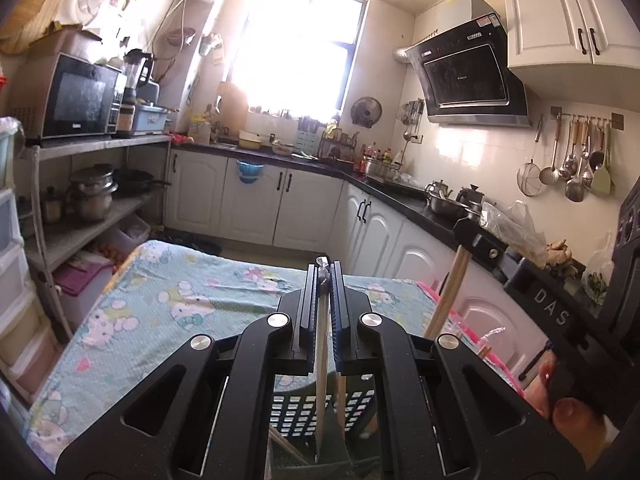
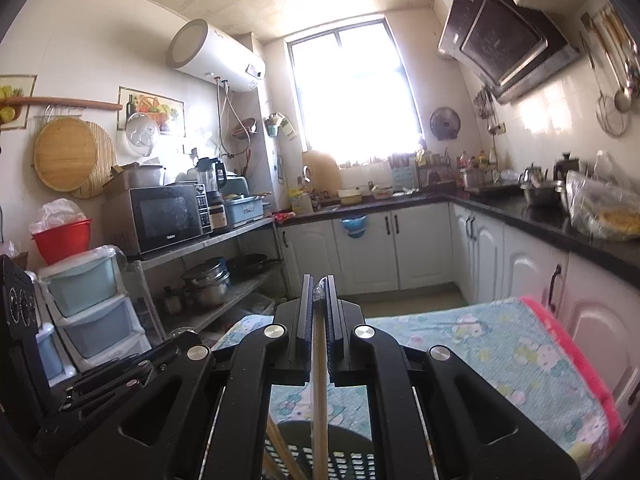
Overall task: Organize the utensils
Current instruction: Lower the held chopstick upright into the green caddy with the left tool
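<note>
Two grippers are in view — the left gripper and the right gripper — and each pinches one wrapped pair of chopsticks, the left's pair and the right's pair. One dark slotted basket sits below them, with at least two more loose sticks inside; the exact number cannot be told. One patterned cloth covers the one table. One bare hand shows at the edge.

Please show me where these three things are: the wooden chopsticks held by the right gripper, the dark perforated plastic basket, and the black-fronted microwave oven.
Wooden chopsticks (image 2: 319, 392), right wrist view, mid shaft.
Dark perforated plastic basket (image 1: 296, 412), left wrist view, slotted wall.
Black-fronted microwave oven (image 1: 80, 98), left wrist view, door glass.
</note>
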A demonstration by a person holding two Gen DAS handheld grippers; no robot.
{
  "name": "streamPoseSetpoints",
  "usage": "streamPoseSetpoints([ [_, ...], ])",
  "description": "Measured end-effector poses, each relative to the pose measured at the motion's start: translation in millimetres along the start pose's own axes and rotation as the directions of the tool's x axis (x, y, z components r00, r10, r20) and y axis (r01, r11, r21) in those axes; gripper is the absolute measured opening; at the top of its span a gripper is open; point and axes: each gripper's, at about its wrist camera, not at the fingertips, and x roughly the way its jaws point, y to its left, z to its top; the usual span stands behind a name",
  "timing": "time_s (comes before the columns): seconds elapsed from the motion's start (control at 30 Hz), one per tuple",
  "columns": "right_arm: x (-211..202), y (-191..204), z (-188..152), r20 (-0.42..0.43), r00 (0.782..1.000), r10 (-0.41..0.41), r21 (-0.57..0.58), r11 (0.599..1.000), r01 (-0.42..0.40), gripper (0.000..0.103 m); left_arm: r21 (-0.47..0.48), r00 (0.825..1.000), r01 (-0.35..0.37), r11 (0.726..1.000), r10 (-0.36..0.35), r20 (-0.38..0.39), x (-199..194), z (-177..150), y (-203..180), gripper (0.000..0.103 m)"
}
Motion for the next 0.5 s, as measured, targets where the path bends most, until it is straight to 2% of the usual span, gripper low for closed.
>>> streamPoseSetpoints([
  [0.5, 11, -3, -23, -0.065, 0.998, 0.002, -0.004, 1.0, -0.002, 0.006, -0.002, 0.998, 0.007, 1.0, -0.007, -0.06, 8, -14, -1, 0.003],
])
